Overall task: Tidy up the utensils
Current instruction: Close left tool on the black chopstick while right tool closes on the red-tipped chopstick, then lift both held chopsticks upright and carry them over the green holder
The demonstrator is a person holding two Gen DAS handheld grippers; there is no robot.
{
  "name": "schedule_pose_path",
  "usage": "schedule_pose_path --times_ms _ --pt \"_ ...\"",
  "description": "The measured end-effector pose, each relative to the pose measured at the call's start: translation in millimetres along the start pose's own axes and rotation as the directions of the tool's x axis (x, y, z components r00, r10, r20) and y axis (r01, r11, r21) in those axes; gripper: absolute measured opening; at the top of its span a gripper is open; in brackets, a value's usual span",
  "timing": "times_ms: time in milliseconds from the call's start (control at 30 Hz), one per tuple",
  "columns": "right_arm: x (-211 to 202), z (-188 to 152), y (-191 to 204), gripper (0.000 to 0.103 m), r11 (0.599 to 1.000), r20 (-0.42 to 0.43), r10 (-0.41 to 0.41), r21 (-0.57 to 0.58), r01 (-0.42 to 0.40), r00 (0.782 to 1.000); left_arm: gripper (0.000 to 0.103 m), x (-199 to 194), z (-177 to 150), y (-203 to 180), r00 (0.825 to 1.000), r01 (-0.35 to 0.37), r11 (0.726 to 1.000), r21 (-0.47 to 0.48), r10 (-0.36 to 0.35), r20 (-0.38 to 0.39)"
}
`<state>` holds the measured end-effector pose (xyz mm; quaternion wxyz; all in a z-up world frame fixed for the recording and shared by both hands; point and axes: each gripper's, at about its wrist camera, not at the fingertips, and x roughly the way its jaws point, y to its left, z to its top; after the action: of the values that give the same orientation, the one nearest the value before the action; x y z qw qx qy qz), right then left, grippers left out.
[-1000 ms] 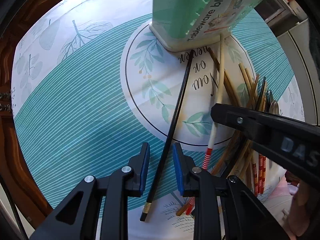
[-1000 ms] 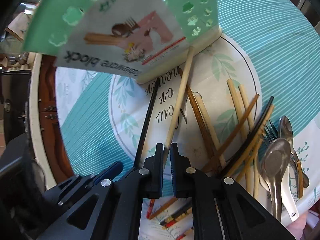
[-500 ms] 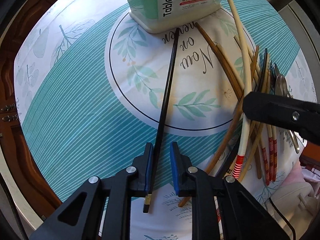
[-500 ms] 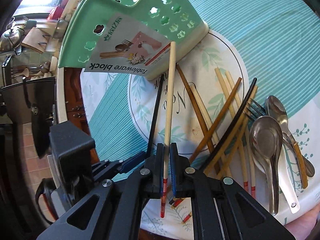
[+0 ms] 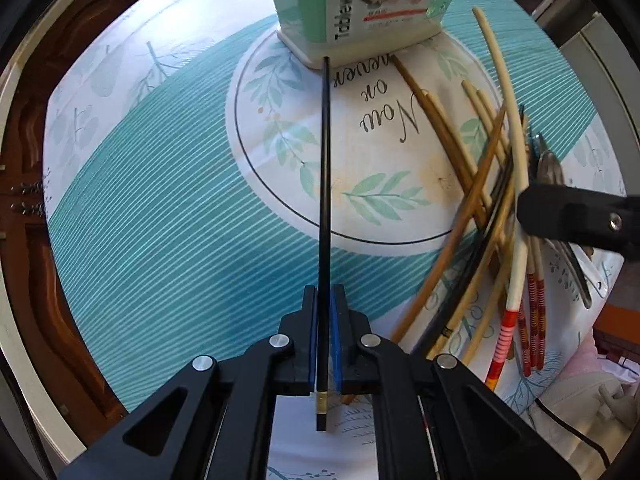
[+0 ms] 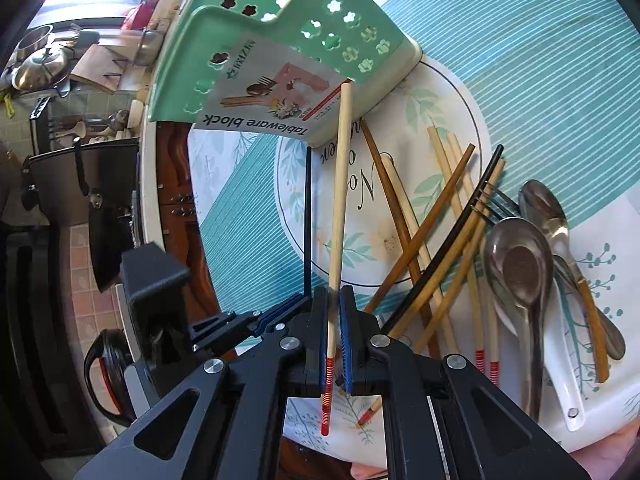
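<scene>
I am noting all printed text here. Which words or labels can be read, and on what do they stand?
"Tableware block": paper label on the green holder.
"Now or never": tablecloth, partly hidden by the holder.
Brand line at the label's top edge and small print on its red stripe: too small to read.

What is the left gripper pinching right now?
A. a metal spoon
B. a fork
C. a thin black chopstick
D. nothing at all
C: in the left wrist view the left gripper has its blue pads closed on a thin black chopstick, whose far tip reaches the green tableware block.
</scene>
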<state>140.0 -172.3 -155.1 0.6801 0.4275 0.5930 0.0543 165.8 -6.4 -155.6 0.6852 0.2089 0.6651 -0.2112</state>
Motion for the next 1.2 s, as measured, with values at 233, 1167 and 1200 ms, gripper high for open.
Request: schedule_pose_path --times_ms 233,1167,1200 --pt "-21.9 -9.7 -10.0 0.006 0.996 0.018 0.069 -0.052 -0.068 0.997 0.003 -39.6 -31.2 9.9 0.99 0.023 0.996 -0.091 -0.01 0.14" --pt "-266.2 -2.7 100.1 0.006 0.855 0.676 0.287 -0.5 0.136 0.679 0.003 -253.7 30.8 16.8 0.502 0.203 0.908 -0.367 0.226 0.835" --pt "-269.6 -0.8 101.9 0.006 0.854 0.683 0.294 -0.502 0.136 0.669 0.003 -250.1 32.7 19.0 0.499 0.214 0.907 -0.363 0.218 0.839"
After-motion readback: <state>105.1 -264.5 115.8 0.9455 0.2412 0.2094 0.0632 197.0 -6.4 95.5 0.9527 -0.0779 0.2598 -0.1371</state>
